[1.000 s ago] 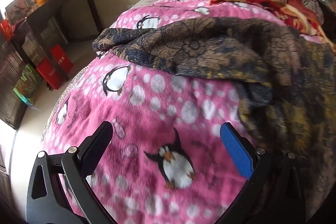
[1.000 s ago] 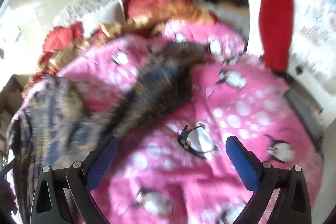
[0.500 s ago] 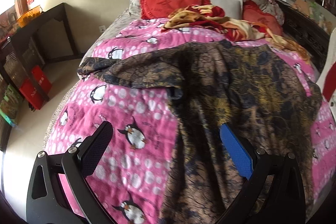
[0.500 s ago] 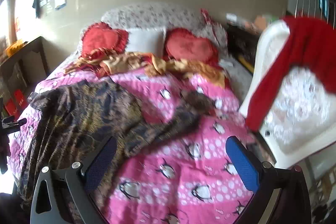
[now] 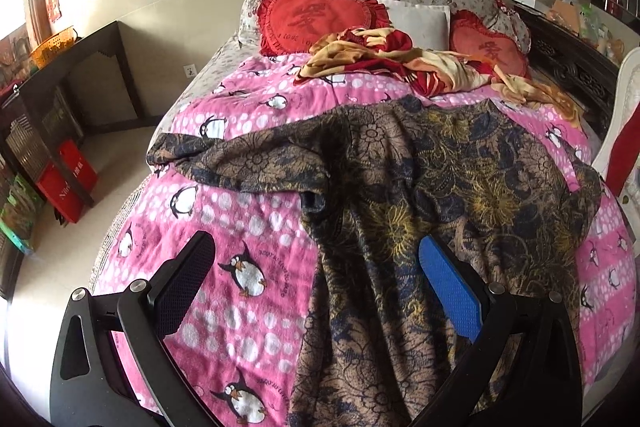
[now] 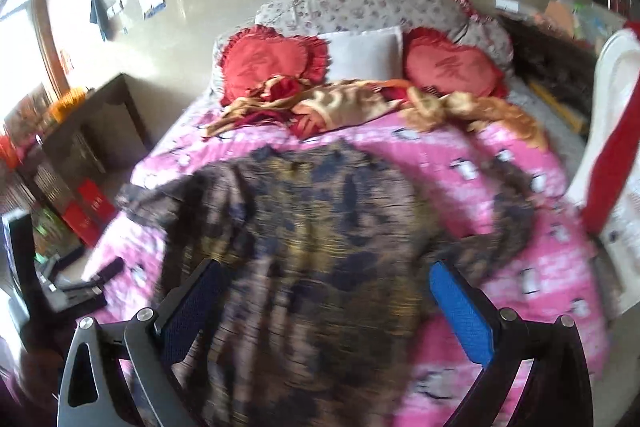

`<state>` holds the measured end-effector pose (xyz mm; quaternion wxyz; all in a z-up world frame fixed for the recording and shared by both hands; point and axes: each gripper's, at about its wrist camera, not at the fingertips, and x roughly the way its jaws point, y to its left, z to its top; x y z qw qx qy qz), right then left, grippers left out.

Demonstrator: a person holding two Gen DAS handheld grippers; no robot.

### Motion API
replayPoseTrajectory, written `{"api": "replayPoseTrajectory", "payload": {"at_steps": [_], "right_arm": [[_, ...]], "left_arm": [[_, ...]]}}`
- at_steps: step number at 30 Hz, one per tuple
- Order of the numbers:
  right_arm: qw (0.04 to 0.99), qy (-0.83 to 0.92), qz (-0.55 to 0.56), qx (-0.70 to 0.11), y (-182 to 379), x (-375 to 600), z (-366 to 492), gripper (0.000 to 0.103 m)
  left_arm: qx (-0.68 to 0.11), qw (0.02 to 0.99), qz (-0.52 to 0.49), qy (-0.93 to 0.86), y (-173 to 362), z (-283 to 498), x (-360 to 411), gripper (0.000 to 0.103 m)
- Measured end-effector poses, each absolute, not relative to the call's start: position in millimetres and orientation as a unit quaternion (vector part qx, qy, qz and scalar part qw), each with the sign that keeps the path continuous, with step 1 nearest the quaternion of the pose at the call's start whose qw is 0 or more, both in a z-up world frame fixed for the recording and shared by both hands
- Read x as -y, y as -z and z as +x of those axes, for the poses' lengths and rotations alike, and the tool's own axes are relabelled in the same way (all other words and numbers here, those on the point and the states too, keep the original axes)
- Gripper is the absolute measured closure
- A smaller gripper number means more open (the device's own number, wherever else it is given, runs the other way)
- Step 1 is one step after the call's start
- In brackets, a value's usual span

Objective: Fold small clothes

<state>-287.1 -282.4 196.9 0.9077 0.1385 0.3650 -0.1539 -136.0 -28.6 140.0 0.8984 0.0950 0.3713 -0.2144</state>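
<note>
Now that both cameras have pulled back, garment (image 5: 420,195) lies spread at 12 o'clock; left gripper (image 5: 316,279) and right gripper (image 6: 326,295) are spread, empty, ready to fold.

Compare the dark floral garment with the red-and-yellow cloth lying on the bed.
The dark floral garment is spread out over the middle of the pink penguin blanket, sleeves out; the red-and-yellow cloth lies bunched in a heap up by the heart pillows. The garment is brown, navy and gold; the cloth is bright red and cream-yellow. The garment covers more of the bed. Both lie unfolded, and neither claw holds them.
</note>
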Motion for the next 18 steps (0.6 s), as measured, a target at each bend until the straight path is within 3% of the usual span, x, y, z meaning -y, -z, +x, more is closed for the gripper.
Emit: {"api": "replayPoseTrajectory", "payload": {"at_steps": [18], "right_arm": [[0.9, 0.168, 0.118, -0.385, -158.1, 259.5, -200.7, 0.0]], "left_arm": [[-0.399, 0.891, 0.076, 0.203, -123.4, -94.0, 45.4, 0.001]]}}
